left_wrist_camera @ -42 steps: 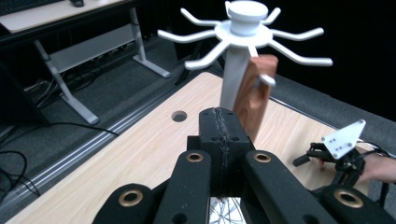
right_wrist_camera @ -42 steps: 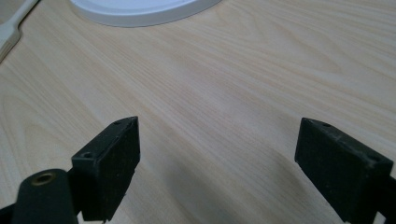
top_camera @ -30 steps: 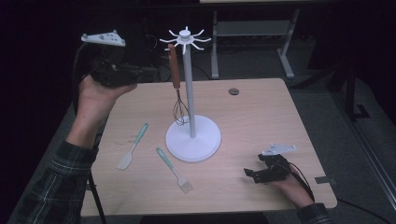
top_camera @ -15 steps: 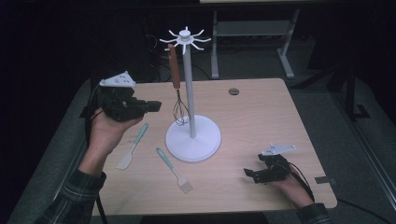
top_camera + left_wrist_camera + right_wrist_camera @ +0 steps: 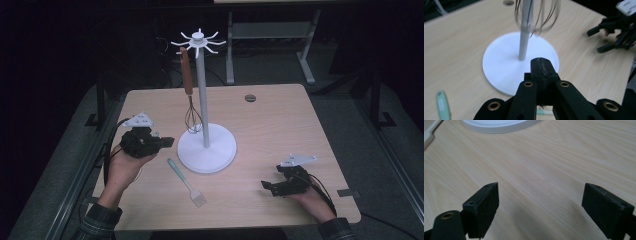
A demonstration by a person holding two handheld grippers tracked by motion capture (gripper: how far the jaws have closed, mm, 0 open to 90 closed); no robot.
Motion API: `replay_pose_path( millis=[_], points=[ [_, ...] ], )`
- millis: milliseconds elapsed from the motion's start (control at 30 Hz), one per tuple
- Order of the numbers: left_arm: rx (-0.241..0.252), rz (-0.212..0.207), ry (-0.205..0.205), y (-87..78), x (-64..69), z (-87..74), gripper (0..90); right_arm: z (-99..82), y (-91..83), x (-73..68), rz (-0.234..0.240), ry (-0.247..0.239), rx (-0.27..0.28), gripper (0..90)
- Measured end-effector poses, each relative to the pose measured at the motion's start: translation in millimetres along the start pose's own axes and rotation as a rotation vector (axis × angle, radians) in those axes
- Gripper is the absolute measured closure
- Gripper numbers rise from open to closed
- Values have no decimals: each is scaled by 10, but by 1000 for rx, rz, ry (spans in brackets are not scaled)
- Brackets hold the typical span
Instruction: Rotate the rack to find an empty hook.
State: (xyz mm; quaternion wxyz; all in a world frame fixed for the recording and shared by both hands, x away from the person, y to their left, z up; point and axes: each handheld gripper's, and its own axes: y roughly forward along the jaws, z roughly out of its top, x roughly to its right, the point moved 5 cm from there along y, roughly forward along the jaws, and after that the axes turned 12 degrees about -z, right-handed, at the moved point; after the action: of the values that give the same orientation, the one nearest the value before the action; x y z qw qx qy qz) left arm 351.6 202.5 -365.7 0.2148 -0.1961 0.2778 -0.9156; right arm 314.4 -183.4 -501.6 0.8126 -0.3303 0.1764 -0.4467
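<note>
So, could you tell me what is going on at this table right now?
A person is working with a gripper in each hand beside a white utensil stand, where a whisk hangs from a hook. The left gripper is shut on nothing, low over the table, pointing at the stand's base. The right gripper rests open near the front right edge. A mint-handled brush lies in front of the stand.

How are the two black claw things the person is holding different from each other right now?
The left gripper has its jaws pressed shut with nothing between them; the right gripper has its jaws wide apart. The left one points at the white stand, the right one lies low near the table edge. Both are black and hand-held.
</note>
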Motion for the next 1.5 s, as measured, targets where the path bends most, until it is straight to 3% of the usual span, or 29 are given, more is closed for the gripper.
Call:
replay_pose_path(
  millis=[167,200,233,333,433,467,533,567,600,633,700,733,800,1000,1500],
  points=[
    [-33,59,-39,108,-277,-291,899,-4,0,-4,1,4,-7,140],
    [-33,59,-39,108,-277,-291,899,-5,1,-6,2,6,-9,140],
    [-32,79,-66,127,-385,-376,899,-5,2,-7,2,5,-8,140],
    [-39,123,-80,134,-595,-499,899,-4,3,-8,2,6,-8,140],
    [-32,173,-103,125,-770,-581,899,-6,8,-5,2,6,-11,141],
    [-32,193,-89,108,-868,-610,899,-6,10,-6,3,6,-11,140],
    [-31,200,-102,107,-915,-632,899,-6,14,-5,2,4,-10,141],
    [-19,225,-132,109,-1066,-689,899,-7,20,-6,1,3,-11,142],
    [-19,225,-132,109,-1066,-689,899,-7,20,-6,1,3,-11,142],
    [-23,243,-145,104,-1204,-734,899,-7,21,-8,1,2,-10,142],
    [-29,256,-146,100,-1270,-754,899,-7,22,-8,1,2,-10,142],
    [-42,279,-153,106,-1390,-794,899,-10,22,-5,2,1,-13,142],
    [-33,283,-193,130,-1477,-848,899,-11,24,-2,1,1,-13,142],
    [-87,306,-211,233,-1622,-976,899,-15,34,-1,3,1,-18,142],
    [-77,308,-234,240,-1667,-1029,899,-18,36,-2,2,2,-21,142]
  ],
)
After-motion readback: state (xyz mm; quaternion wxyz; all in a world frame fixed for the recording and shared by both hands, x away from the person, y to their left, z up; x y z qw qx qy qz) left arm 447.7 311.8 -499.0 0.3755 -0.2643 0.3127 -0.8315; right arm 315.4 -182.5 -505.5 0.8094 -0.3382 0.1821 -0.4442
